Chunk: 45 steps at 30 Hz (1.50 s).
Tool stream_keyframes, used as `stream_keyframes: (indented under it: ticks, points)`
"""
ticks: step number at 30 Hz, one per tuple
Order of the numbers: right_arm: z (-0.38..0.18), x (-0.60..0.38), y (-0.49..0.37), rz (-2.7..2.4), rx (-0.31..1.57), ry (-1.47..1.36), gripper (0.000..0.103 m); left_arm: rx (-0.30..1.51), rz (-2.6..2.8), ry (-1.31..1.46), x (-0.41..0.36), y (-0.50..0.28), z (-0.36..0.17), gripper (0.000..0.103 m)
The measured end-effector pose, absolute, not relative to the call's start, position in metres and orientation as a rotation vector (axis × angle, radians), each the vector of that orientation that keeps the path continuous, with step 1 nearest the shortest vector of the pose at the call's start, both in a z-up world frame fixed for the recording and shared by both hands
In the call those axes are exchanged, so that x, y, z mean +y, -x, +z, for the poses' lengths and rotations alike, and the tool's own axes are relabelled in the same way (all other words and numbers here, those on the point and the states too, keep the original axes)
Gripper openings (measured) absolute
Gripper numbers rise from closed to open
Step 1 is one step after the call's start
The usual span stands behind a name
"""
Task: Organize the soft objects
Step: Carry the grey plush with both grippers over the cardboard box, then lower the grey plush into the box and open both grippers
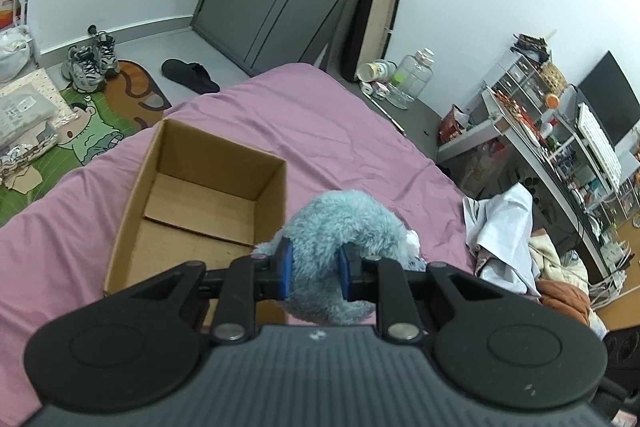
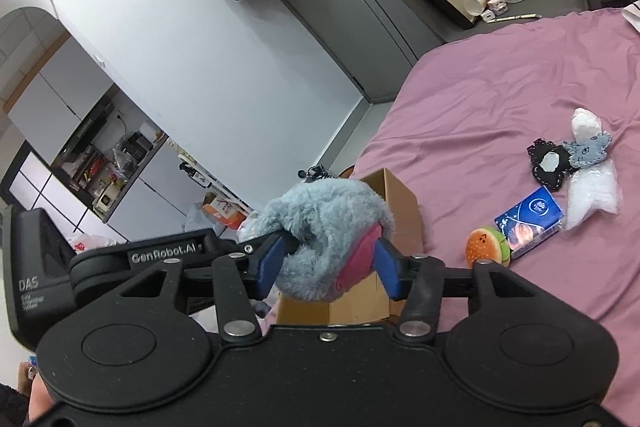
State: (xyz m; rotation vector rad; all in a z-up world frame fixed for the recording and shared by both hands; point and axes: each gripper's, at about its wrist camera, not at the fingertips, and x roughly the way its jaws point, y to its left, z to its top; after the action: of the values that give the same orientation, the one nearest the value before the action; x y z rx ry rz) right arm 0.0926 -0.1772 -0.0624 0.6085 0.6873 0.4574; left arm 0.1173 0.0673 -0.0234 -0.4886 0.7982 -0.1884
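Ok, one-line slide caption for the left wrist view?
Left gripper clamps blue plush toy beside open cardboard box on pink bed.

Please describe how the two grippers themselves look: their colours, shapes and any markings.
Both grippers, left and right, are black, with two round discs, silver pivot bolts and blue finger pads. The right wrist view shows the left gripper's side printed "GenRobot.AI" and "DAS". No cables show.

We read "GenRobot.AI" in pale letters on the black arm of the left tongs (image 2: pixel 280 255), just left of the right tongs (image 2: pixel 326 265). Further left, "DAS" stands on the black housing (image 2: pixel 34 291), with small print beneath too blurred to read. The blue packet (image 2: pixel 528 221) to the right carries a logo we cannot make out.
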Motion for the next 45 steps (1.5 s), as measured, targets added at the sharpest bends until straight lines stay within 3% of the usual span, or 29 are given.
stream_keyframes:
  ticks: [35, 37, 40, 45]
  points:
    - [-0.126, -0.234, -0.124, 0.193, 0.799, -0.674, 0.057, 0.884, 0.133, 0.282, 0.094, -0.225, -0.094, 0.025]
    - [-0.128, -0.235, -0.125, 0.185, 0.803, -0.679, 0.057, 0.899, 0.13, 0.259, 0.091, -0.228, -0.094, 0.03]
    - [-0.13, -0.237, -0.126, 0.174, 0.811, -0.689, 0.057, 0.908, 0.113, 0.24, 0.087, -0.225, -0.091, 0.047]
    - [-0.128, -0.239, -0.124, 0.173, 0.811, -0.684, 0.061, 0.895, 0.106, 0.213, 0.079, -0.217, -0.077, 0.085]
